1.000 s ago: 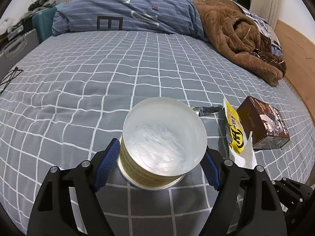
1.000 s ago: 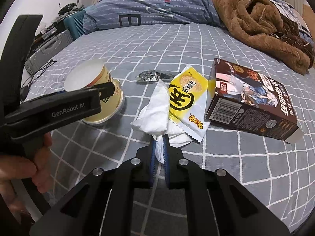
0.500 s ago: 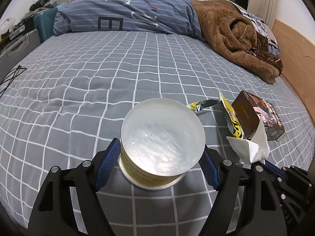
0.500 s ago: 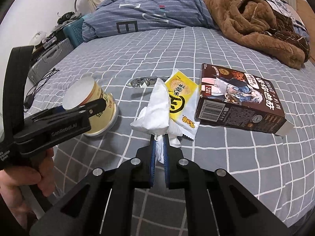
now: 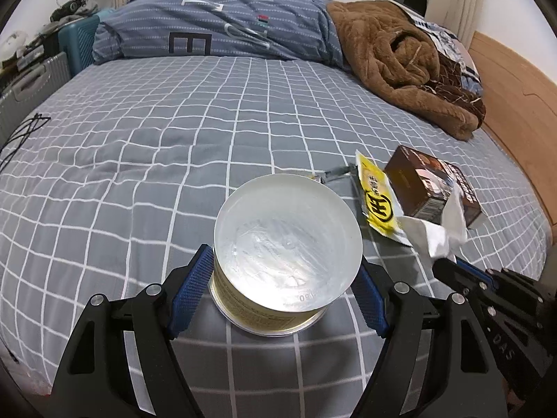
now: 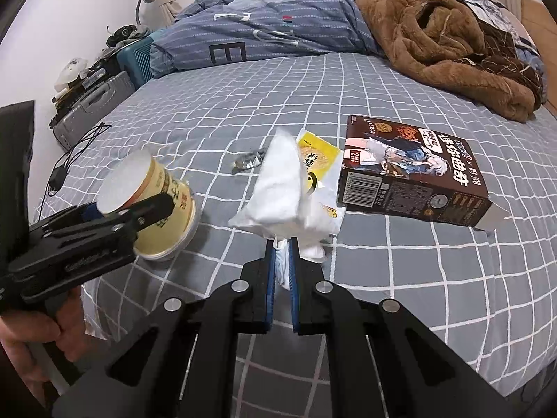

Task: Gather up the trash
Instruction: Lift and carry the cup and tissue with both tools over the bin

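My left gripper (image 5: pixel 283 289) is shut on an upside-down yellow instant-noodle cup (image 5: pixel 287 244), its blue pads pressing both sides; the cup (image 6: pixel 156 195) looks tilted and lifted slightly off the bed in the right wrist view. My right gripper (image 6: pixel 282 261) is shut on a crumpled white tissue (image 6: pixel 282 188) and holds it above the bed; the tissue (image 5: pixel 449 230) also shows in the left wrist view. A yellow snack wrapper (image 6: pixel 318 160), a silver foil scrap (image 6: pixel 249 162) and a dark brown box (image 6: pixel 414 174) lie on the grey checked bed (image 6: pixel 400 271).
A brown blanket (image 5: pixel 400 55) and a blue striped duvet (image 5: pixel 222 31) are heaped at the far side. A suitcase (image 6: pixel 94 108) and clutter stand left of the bed, with a black cable (image 6: pixel 69 160) at its edge. A wooden headboard (image 5: pixel 515 87) is on the right.
My right gripper has lifted the tissue up off the wrapper and drawn back. My left gripper has raised and tilted the cup slightly.
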{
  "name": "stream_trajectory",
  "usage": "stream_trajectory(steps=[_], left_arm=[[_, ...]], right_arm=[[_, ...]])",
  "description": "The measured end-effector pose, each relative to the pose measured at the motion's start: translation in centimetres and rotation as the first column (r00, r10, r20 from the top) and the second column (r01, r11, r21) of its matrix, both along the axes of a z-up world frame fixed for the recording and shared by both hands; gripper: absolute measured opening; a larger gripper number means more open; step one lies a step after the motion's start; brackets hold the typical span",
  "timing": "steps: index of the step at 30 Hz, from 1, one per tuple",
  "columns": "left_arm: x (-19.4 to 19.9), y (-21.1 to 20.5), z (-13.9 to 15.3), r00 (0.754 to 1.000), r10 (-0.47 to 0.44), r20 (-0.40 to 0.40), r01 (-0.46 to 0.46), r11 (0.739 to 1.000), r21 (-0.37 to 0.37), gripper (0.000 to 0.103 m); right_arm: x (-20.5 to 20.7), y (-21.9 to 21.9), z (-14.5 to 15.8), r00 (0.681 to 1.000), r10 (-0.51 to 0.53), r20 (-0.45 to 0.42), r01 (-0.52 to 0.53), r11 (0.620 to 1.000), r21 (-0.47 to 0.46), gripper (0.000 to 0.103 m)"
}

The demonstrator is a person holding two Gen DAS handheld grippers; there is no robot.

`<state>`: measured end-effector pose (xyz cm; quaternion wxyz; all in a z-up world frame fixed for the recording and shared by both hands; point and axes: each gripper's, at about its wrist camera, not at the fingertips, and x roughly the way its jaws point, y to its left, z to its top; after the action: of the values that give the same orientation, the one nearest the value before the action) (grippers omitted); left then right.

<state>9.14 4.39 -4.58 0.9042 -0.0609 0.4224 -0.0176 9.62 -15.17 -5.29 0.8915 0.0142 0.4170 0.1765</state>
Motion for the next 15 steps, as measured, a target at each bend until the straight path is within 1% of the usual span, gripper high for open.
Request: stream_trajectory(steps=[6, 11, 15], left_arm=[[-1.6, -0.1, 0.1, 1.000, 0.007, -0.007, -0.007, 1.000, -0.007, 0.074], [-3.1, -0.6, 0.4, 1.000, -0.002, 0.005, 0.001, 1.000, 0.011, 0.074], [-4.1, -1.0, 0.6, 1.000, -0.004, 0.011, 0.004, 1.000, 0.010, 0.074]], right_arm=[[-1.6, -0.7, 0.6, 1.000, 0.005, 0.017, -0.005, 1.000, 0.006, 0.007], [-2.9, -1.7, 1.3, 1.000, 0.002, 0.025, -0.002, 1.000, 0.028, 0.006], [-3.6, -2.3, 1.5, 1.000, -0.007, 0.030, 0.006, 1.000, 0.022, 0.006]])
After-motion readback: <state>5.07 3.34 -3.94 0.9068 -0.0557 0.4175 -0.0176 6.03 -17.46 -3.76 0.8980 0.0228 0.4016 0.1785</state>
